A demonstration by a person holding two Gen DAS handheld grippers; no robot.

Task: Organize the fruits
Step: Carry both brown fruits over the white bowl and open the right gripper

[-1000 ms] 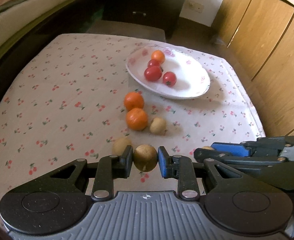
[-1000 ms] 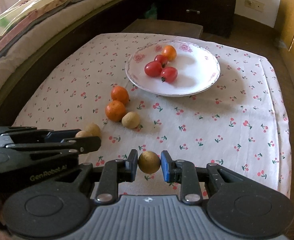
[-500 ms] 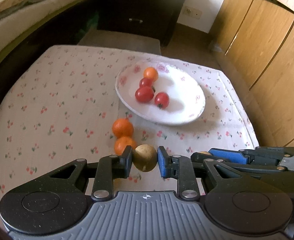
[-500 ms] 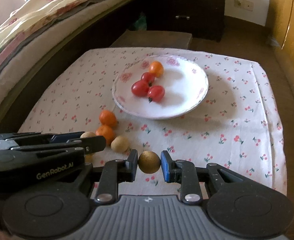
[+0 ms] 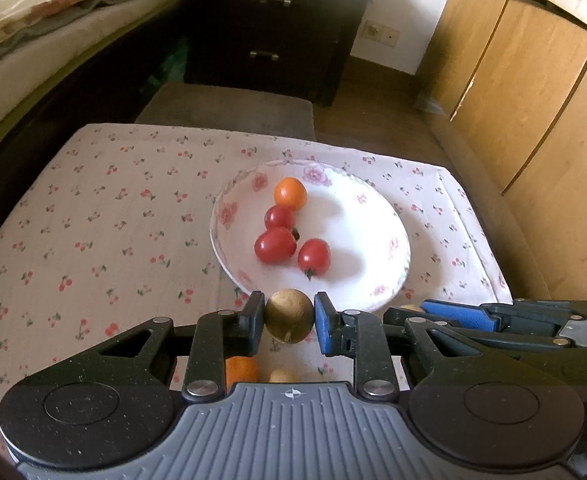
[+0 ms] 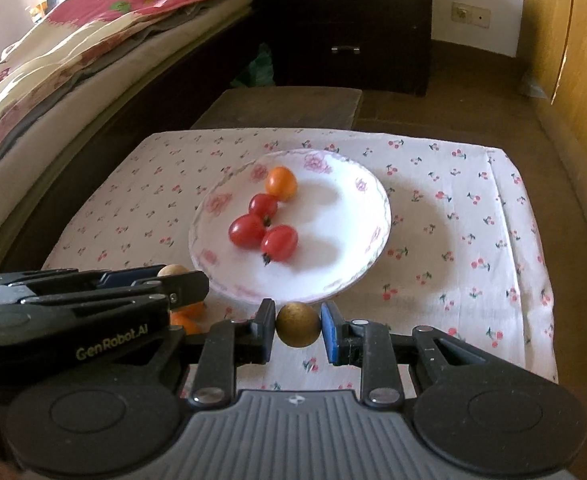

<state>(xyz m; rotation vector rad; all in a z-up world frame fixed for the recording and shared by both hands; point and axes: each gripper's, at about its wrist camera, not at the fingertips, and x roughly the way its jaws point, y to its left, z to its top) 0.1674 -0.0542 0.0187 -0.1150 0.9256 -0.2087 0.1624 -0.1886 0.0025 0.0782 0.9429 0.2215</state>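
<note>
A brown fruit (image 5: pixel 288 315) is clamped by the left gripper (image 5: pixel 288 320), another (image 6: pixel 297 324) by the right gripper (image 6: pixel 297 327) (both beside the plate (image 6: pixel 369 236)).

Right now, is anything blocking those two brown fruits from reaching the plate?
Nothing visible does. The left gripper and right gripper each hold a brown fruit just short of the plate, whose right half is bare; tomatoes sit left.

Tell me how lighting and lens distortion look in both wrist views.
Left wrist view: bright light on the white plate, tomatoes cast short shadows rightward; wardrobe edges bow from fisheye. Right wrist view: washed-out tablecloth, dark vignette corners, longan sharp between the fingers.
</note>
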